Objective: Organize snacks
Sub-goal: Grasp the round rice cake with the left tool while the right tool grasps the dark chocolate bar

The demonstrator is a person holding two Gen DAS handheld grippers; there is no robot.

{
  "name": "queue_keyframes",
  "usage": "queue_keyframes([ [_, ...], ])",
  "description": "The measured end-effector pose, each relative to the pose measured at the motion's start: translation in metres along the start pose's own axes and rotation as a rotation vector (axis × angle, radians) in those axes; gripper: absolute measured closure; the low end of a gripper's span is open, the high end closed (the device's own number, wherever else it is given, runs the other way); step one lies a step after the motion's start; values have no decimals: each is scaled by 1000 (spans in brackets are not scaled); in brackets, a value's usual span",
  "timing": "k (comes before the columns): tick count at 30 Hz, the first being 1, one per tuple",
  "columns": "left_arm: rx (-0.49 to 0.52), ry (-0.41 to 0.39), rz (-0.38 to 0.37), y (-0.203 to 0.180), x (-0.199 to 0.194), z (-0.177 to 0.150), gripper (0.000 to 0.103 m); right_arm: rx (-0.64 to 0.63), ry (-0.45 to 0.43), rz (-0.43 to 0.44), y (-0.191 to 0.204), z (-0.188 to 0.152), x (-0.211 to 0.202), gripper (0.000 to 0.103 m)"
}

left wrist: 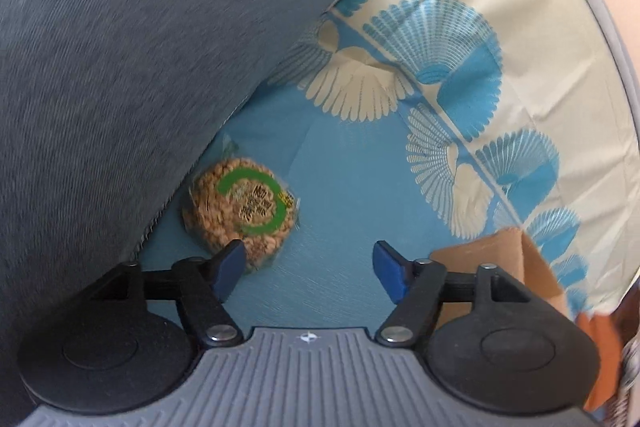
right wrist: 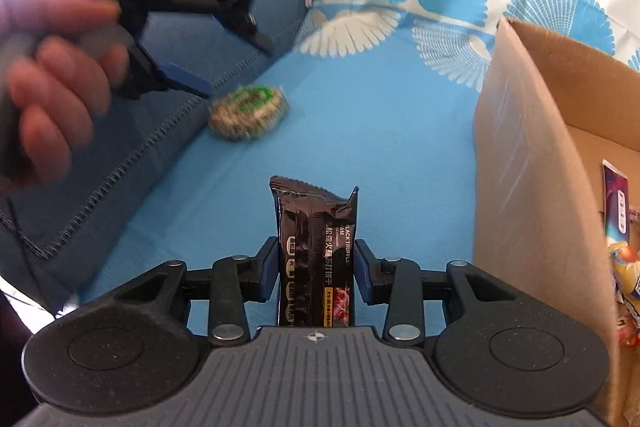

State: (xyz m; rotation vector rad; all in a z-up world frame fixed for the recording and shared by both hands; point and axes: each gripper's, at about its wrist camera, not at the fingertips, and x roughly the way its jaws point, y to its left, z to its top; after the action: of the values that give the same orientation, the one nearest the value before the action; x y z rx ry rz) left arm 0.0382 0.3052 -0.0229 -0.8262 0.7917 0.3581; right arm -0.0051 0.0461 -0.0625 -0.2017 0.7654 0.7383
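Blue cloth (right wrist: pixel 360 115), printed along its far edge with white and blue fans, covers the surface on which you are sorting snacks into a cardboard box (right wrist: pixel 532 155). At the left, your left gripper (left wrist: pixel 308 263) hangs with its jaws wide apart and nothing between them, just above and slightly to the right of the round puffed-grain cake (left wrist: pixel 240 207), which lies flat on the cloth close beside a grey-blue cushion (left wrist: pixel 140 47); in the right wrist view your hand (right wrist: pixel 52 79) grips the tool's handle there. The cake's clear wrapper carries a green ring and a small yellow tag, but the dark print inside the ring is too blurred to read. In the middle, your right gripper (right wrist: pixel 318 275) is clamped on a dark brown cracker packet (right wrist: pixel 316 247), held upright and clear of the cloth; its white lettering reads "BLACK TRUFFLE", with "HAM" below it, beside a column of Chinese characters and a small picture at the foot. At the right stands the open box, with several bright wrappers already inside, their labels not legible. By the look of it, two moves are in hand: the packet has to be carried right, over the box wall, and let go, while the left jaws must shift left to straddle the cake before closing gently, since puffed grain is likely to crumble.
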Motion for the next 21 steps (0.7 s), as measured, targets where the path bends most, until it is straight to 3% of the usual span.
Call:
queue_keyframes([
  [2,-59,7,14,4,5,-1,21,-27,-6,-3,1,-5,5,63],
  [7,-135,-10,130,3,18,-1,16,-13,32,-17,-3,-5,20,63],
  [9,-173,5,170,3,27,0,6,-24,33,-25,-3,-4,23,63],
  [13,-241,-8,215,3,44,3,3,-24,41,-16,-6,-3,24,63],
  [21,-198,-46,378,-13,78,17,3,-20,64,-7,-10,0,27,62],
])
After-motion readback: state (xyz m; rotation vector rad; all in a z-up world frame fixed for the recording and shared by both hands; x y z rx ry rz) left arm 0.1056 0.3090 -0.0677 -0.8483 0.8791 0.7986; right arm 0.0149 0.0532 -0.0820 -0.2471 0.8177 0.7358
